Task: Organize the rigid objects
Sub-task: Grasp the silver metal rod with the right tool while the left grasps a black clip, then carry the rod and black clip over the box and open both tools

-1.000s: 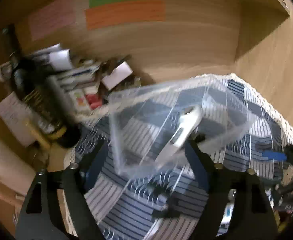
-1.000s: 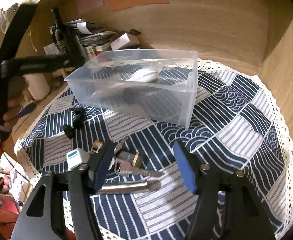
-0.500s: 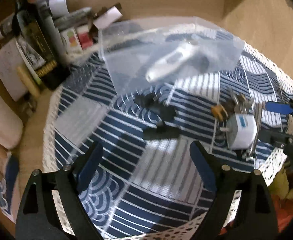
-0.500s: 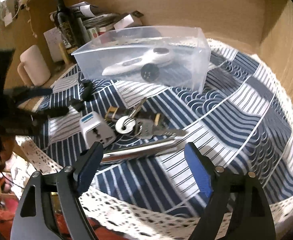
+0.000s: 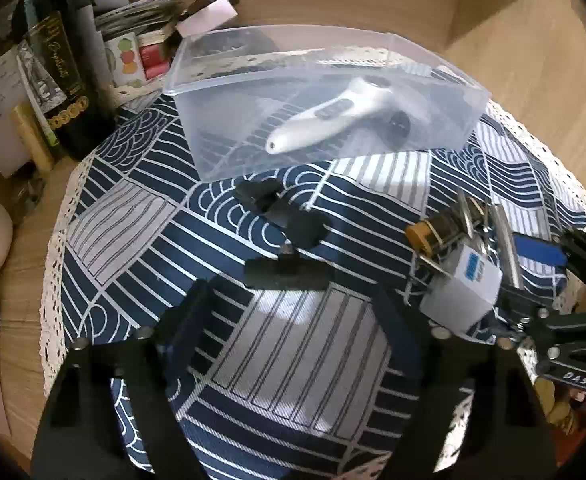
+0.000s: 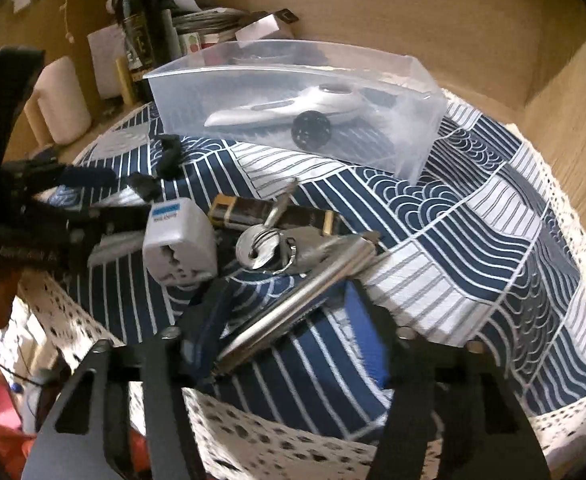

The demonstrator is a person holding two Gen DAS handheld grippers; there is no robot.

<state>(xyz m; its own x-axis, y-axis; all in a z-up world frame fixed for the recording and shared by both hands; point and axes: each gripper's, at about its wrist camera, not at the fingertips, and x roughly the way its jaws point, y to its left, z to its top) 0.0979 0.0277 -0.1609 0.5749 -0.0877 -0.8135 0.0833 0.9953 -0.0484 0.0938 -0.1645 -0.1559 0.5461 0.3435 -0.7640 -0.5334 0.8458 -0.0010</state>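
A clear plastic bin (image 5: 213, 160) (image 6: 421, 144) stands at the back of the patterned cloth and holds a white handheld device (image 5: 333, 116) (image 6: 285, 110) and a black ball (image 6: 311, 130). My left gripper (image 5: 293, 320) is open and empty, hovering just short of a black stick (image 5: 287, 274) and black clips (image 5: 289, 212). My right gripper (image 6: 285, 320) is open, its fingers either side of a silver metal pen (image 6: 293, 300). A white plug adapter (image 6: 179, 240) (image 5: 461, 292), a key bunch (image 6: 269, 244) and a battery (image 6: 265, 212) lie beyond.
A wine bottle (image 5: 59, 80) (image 6: 135, 36), papers and small boxes (image 5: 141, 48) crowd the back left. A white roll (image 6: 63, 100) stands at the left. Wooden walls enclose the back and right. The cloth's lace edge (image 6: 333, 432) hangs over the front.
Both grippers pulled back from the bin and dropped lower. The left now faces the black pieces. The right closed in on the silver pen, now between its fingers.
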